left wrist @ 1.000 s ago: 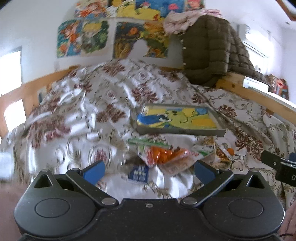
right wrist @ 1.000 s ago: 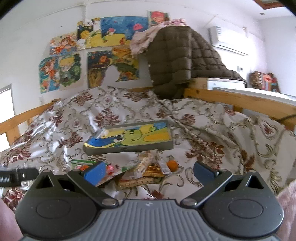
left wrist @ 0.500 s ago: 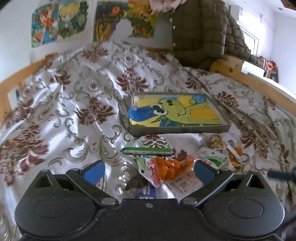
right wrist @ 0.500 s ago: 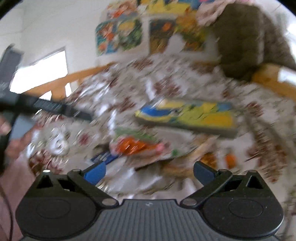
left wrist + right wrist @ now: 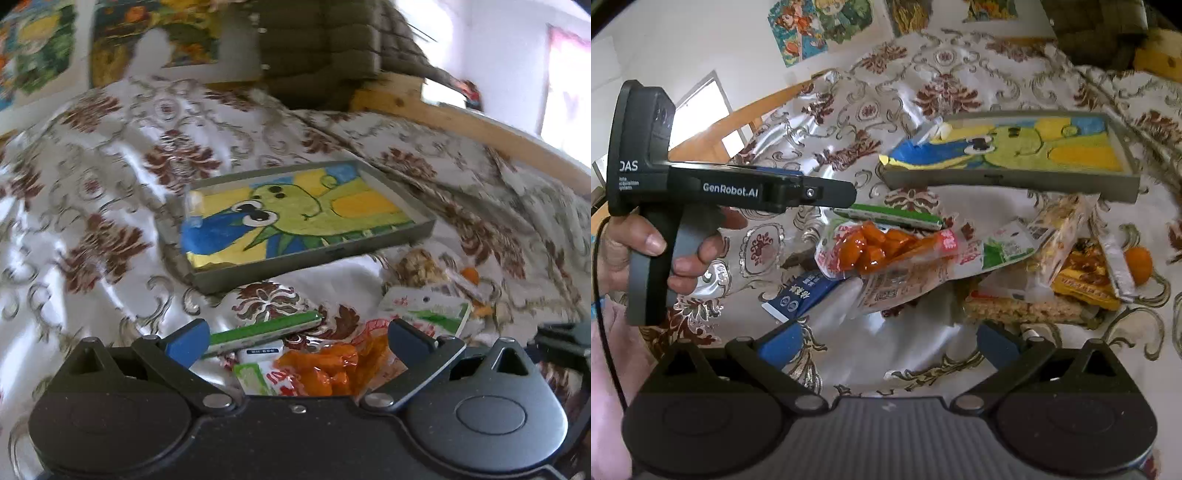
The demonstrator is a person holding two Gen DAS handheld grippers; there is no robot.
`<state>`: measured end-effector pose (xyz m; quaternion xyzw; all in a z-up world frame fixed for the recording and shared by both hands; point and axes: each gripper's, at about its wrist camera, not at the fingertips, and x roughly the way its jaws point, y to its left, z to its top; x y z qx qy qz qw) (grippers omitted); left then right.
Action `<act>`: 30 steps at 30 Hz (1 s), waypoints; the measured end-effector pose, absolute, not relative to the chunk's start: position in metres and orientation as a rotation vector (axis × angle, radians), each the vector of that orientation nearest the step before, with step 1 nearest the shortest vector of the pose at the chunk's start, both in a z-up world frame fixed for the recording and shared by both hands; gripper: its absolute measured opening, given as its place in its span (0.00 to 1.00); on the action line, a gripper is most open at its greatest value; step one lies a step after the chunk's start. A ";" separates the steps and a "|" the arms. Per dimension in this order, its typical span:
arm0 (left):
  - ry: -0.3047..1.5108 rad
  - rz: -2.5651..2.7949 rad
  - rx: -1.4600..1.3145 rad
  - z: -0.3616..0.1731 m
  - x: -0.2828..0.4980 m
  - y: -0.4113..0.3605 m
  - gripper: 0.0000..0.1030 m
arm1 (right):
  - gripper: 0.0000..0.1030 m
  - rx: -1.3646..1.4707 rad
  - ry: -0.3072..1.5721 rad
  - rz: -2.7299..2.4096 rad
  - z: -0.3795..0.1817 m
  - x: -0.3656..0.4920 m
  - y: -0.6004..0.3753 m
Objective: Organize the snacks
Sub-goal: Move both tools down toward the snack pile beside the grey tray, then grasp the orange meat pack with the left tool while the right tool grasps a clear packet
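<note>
Left gripper (image 5: 295,338) had its blue fingers spread wide, with nothing pinched, and the bag of orange snacks (image 5: 325,369) lay right between them, just below. It would do best to drop straight down and squeeze the bag's flat edge, not the green stick (image 5: 262,330) by the left finger. Ahead sat the painted tray (image 5: 314,258), bare. Right gripper (image 5: 886,343) was spread too, hanging just before the snack pile (image 5: 1015,280).

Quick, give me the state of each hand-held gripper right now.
Left hand-held gripper: open, holding nothing, poised over the orange snack bag.
Right hand-held gripper: open, holding nothing, above the bedspread.
</note>
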<state>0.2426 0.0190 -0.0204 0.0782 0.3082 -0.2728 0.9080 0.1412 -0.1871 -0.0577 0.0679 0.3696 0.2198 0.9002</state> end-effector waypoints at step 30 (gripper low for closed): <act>0.632 -0.682 0.681 -0.072 0.231 -0.033 0.72 | 0.60 0.683 0.856 0.293 -0.088 0.216 -0.221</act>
